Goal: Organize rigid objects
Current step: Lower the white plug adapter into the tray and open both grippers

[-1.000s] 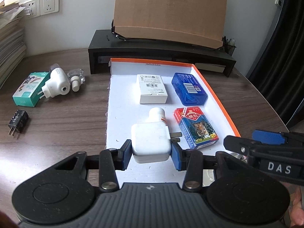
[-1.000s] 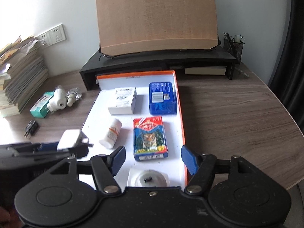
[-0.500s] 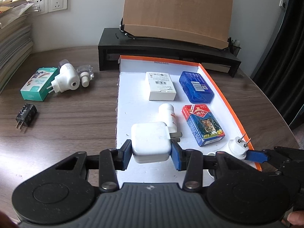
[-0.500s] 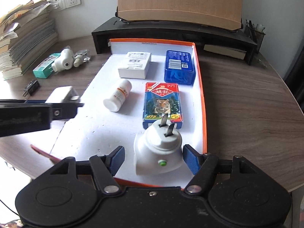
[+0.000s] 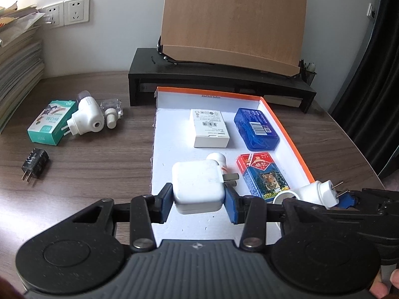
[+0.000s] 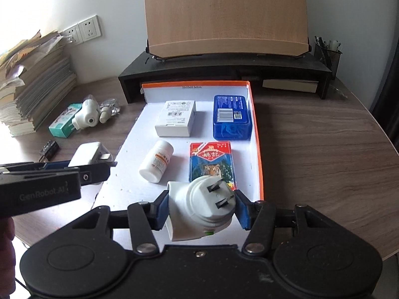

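My left gripper point(image 5: 198, 199) is shut on a square white charger point(image 5: 197, 186) and holds it above the near end of the white tray point(image 5: 172, 124) with orange rim. My right gripper point(image 6: 200, 211) is shut on a round white plug device point(image 6: 199, 206), prongs up, over the tray's near right end. The tray holds a white box point(image 5: 210, 130), a blue case point(image 5: 255, 128), a tiger-print card box point(image 5: 263, 174) and a white pill bottle point(image 6: 155, 162). The right gripper with its plug also shows in the left wrist view point(image 5: 316, 193); the left gripper also shows in the right wrist view point(image 6: 99, 165).
Left of the tray on the wooden table lie a green box point(image 5: 51, 122), a white plug-in device point(image 5: 86, 120), a clear small bottle point(image 5: 111, 111) and a black adapter point(image 5: 33, 164). A black monitor stand point(image 5: 219, 82) with a wooden board stands behind. Book stack point(image 6: 32, 94) at far left.
My right gripper has closed on the round white plug device and lifted it over the tray's near end. My left gripper has risen and pulled back a little, still holding the charger.
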{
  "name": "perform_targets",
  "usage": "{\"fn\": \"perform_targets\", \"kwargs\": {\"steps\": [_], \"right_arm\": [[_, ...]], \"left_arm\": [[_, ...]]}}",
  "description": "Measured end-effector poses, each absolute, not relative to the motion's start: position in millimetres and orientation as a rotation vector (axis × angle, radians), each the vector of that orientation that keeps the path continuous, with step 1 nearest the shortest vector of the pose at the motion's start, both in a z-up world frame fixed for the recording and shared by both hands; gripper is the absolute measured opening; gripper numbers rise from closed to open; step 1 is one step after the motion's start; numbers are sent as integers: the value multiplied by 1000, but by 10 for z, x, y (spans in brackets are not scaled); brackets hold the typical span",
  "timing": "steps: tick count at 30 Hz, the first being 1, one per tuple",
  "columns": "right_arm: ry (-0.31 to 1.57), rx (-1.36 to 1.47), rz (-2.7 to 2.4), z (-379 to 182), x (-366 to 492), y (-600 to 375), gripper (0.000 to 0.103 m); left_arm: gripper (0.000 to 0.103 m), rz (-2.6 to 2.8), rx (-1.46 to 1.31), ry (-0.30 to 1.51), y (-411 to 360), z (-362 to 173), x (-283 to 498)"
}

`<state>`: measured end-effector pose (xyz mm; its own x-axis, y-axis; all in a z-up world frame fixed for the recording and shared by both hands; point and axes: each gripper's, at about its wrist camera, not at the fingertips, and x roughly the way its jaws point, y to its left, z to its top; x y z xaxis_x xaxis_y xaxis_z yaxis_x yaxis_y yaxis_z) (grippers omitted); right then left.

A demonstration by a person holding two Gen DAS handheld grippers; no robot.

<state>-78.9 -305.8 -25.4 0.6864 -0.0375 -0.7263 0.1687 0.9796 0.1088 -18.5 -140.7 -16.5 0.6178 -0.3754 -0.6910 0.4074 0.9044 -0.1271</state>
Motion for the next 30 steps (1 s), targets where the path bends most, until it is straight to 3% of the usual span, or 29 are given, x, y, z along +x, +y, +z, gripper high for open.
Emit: {"fn": "perform_targets", "kwargs": {"steps": [30], "right_arm": [[742, 160, -152, 84, 77, -3409, 65]], "left_arm": [[44, -449, 49, 754, -1860, -89, 385]]}}
